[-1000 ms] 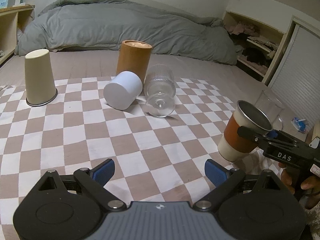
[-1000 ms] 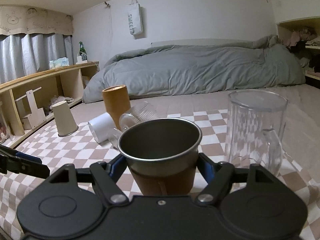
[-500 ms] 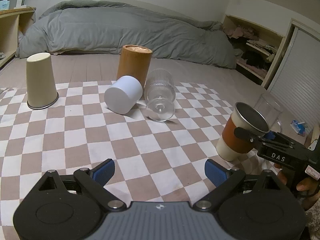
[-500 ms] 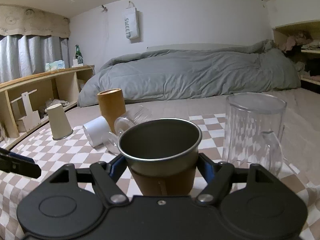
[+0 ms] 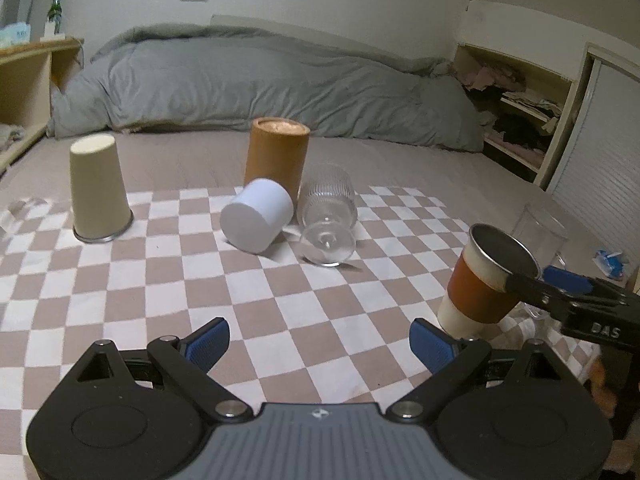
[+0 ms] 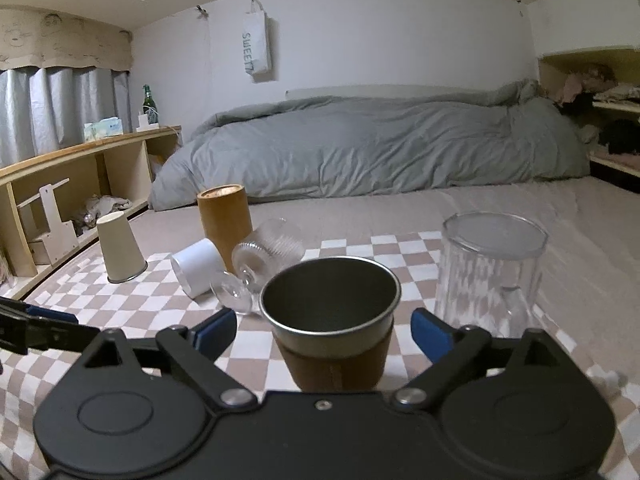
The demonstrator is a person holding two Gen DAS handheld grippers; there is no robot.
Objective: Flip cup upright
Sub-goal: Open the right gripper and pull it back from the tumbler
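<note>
A metal cup with a brown sleeve stands upright on the checkered cloth, between the open fingers of my right gripper. The blue pads stand clear of its sides. In the left wrist view the same cup is at the right with the right gripper around its rim. My left gripper is open and empty, low over the cloth's near part.
A beige cup stands upside down at the left. A white cup and a ribbed stemmed glass lie on their sides before a brown cylinder. A clear mug stands right of the metal cup. Grey duvet behind.
My right gripper has opened and let go of the metal cup, which now stands on the cloth. The left gripper has drawn back slightly.
</note>
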